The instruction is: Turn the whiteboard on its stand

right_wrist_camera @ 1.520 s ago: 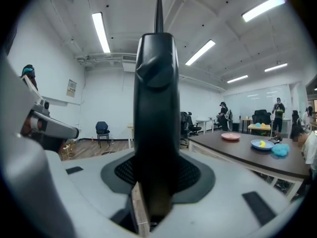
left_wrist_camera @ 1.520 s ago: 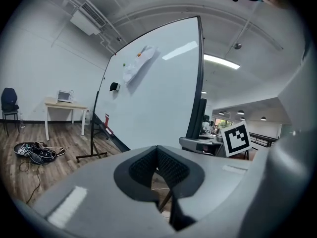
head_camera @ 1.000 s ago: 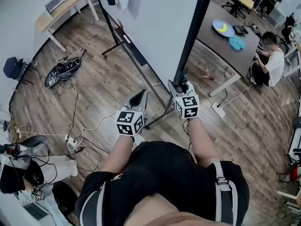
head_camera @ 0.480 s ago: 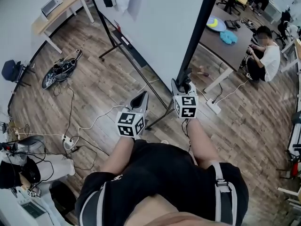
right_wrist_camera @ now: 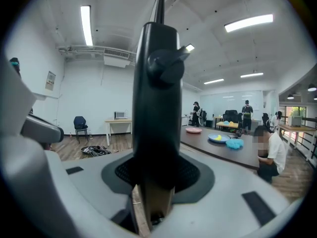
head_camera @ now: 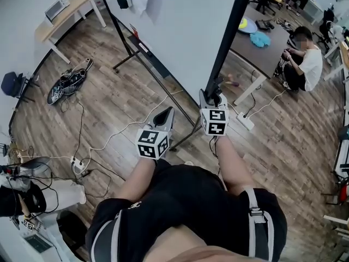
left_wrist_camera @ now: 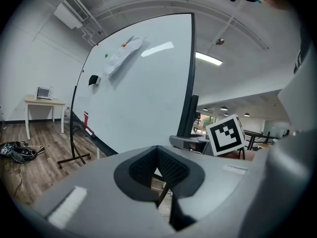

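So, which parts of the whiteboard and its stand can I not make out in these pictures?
Top of the whiteboard: cut off by the upper edge of the head view.
Base of the post: covered by the right gripper in the head view, and by the gripper body in the right gripper view.
The white thing stuck on the board: left gripper view, too blurred to name.

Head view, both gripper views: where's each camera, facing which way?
Head view: on the person's head, looking steeply down at whiteboard and floor; torso, forearms, left tongs, right tongs show.
Left gripper view: rides the left tongs, shut and empty, facing the whiteboard.
Right gripper view: rides the right tongs, facing the stand post they clamp.
Shared: head and left views both show the whiteboard; head and right, the seated person.
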The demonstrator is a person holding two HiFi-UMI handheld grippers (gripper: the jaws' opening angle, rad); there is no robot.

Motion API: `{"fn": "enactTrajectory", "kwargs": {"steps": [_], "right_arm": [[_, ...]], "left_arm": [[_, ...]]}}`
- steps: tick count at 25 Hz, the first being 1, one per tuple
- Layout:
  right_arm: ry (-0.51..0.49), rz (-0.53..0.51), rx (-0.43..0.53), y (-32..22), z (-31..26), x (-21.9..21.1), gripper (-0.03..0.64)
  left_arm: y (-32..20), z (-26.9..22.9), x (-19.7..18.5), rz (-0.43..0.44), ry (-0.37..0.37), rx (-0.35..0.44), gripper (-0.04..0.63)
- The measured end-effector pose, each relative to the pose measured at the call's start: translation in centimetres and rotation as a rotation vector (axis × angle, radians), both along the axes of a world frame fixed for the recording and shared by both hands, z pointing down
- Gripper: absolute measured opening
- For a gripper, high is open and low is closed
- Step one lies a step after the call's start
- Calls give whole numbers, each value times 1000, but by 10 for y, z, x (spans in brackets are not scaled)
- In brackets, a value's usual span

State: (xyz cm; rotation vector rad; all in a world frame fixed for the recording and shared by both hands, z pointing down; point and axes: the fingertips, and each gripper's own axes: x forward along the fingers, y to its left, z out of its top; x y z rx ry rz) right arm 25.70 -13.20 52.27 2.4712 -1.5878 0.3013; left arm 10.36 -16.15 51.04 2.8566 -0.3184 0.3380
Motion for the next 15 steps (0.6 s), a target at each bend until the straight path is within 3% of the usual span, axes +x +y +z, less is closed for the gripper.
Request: {"fn": "enactTrajectory", "kwargs": {"steps": [5,10,15], "right_arm": [[4,3,27,1,-1,4,170],[6,-75,68,12,-7,-8,176],[47,-56,207,52,-44,-18,195]], "left_arm": [[1,-12,6,8,10,29,9],[-2,-16,7,-3,17,44,9],[-4,-26,16,-14,37,105,9]]}}
